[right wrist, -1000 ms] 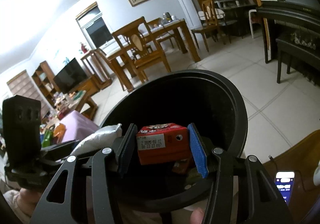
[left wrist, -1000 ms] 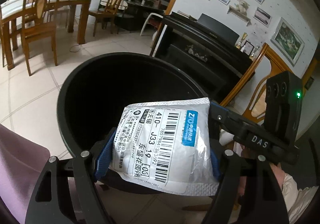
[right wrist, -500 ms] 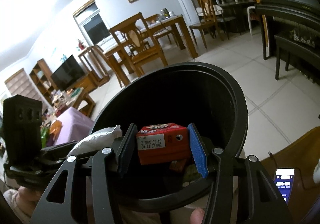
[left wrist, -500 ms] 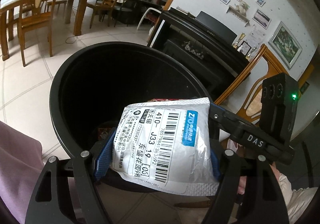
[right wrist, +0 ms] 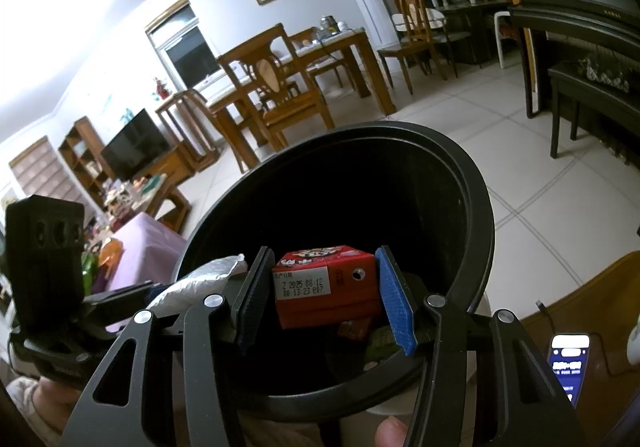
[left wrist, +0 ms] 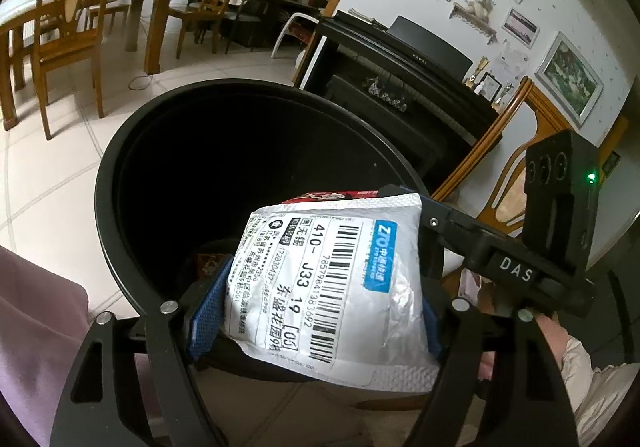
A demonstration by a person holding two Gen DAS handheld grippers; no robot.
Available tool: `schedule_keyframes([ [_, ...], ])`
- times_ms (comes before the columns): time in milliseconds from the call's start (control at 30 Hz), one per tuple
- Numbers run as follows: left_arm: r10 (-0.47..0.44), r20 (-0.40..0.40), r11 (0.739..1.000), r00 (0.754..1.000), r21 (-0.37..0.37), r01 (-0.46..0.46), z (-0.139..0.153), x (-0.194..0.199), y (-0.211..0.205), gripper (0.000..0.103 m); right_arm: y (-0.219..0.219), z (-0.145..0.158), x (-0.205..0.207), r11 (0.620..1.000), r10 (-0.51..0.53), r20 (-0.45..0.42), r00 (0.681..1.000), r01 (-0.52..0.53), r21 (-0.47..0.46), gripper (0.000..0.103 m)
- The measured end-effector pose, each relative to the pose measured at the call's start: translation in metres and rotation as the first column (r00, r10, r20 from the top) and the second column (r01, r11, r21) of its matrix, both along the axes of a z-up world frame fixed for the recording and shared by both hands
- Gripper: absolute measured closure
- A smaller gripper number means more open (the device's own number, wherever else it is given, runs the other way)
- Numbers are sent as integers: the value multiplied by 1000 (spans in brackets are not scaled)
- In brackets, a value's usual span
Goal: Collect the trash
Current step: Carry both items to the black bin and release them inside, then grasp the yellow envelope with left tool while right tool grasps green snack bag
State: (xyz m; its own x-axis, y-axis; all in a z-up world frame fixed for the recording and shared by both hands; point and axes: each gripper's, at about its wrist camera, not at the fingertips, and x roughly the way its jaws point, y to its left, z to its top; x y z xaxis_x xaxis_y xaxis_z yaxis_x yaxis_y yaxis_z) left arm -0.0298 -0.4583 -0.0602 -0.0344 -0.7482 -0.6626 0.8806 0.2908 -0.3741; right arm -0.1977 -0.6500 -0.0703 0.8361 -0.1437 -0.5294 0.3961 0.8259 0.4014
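Far left in the left wrist view: pale tiled floor (left wrist: 44, 183), bare between the wooden dining chair (left wrist: 68, 35) and the black trash bin (left wrist: 120, 247). Round, smooth plastic rim, dark inside, mouth wide and unobstructed on its left half. Left gripper (left wrist: 316, 311) clamped on a crinkled silver mailer bag (left wrist: 332, 287) with a printed barcode label, blue textured pads (left wrist: 208, 311) pressing both sides, bag hanging over the bin's near rim. Peeking just behind the bag's upper edge, a red carton (left wrist: 332, 196). Further right, the other gripper's black body marked DAS, and behind it a black upright piano (left wrist: 400, 87) close to the bin's far right edge.

In the right wrist view: left gripper body at far left, mailer bag (right wrist: 200, 279) poking over the rim. Centre, right gripper (right wrist: 326, 295) closed on the red carton (right wrist: 326, 287), a boxy cardboard drink pack with a white date stamp, held above the bin (right wrist: 476, 207) opening. Small wrappers dimly visible below. Right of the bin, open tile, then a lit phone (right wrist: 568, 363) on a brown wooden surface.
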Motion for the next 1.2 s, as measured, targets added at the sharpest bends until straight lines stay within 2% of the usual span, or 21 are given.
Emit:
schedule_keyframes([
  [133, 16, 27, 1000, 1000, -2, -16, 3, -1, 3, 17, 1, 0, 0, 1000, 0, 1, 1000, 0, 2, 50],
  [167, 25, 33, 1000, 999, -7, -25, 4, -2, 5, 11, 2, 0, 0, 1000, 2, 5, 1000, -2, 6, 47],
  [267, 38, 36, 999, 999, -26, -37, 10, -4, 12, 10, 5, -3, -3, 1000, -1, 23, 1000, 1, 5, 32],
  [333, 49, 40, 998, 998, -34, -48, 15, -7, 17, 10, 7, -2, -5, 1000, -4, 44, 999, 4, 4, 30],
  [400, 66, 45, 997, 997, -53, -63, 23, -9, 29, 10, 10, 2, -9, 1000, -7, 73, 997, 6, 4, 22],
  [600, 157, 53, 981, 986, -127, -149, 47, -9, 81, 7, 35, 19, -3, 998, 53, 99, 994, -50, -37, 21],
  [733, 271, 58, 952, 961, -162, -259, 60, 2, 130, 6, 67, 29, 19, 990, 137, 96, 986, -132, -51, 21],
  [833, 374, 80, 918, 924, -176, -356, 67, 11, 172, 6, 100, 35, 41, 976, 213, 95, 973, -207, -62, 21],
  [933, 483, 95, 869, 870, -170, -464, 71, 21, 217, 6, 129, 41, 65, 957, 287, 83, 954, -283, -65, 21],
  [1033, 602, 79, 794, 794, -166, -585, 74, 34, 269, 6, 171, 45, 93, 925, 379, 67, 923, -375, -65, 21],
  [1133, 709, 55, 699, 703, -179, -692, 76, 44, 329, 6, 205, 51, 115, 894, 446, 47, 894, -442, -72, 21],
  [1200, 783, 67, 619, 619, -183, -764, 77, 51, 370, 6, 232, 52, 132, 869, 493, 29, 870, -490, -69, 21],
])
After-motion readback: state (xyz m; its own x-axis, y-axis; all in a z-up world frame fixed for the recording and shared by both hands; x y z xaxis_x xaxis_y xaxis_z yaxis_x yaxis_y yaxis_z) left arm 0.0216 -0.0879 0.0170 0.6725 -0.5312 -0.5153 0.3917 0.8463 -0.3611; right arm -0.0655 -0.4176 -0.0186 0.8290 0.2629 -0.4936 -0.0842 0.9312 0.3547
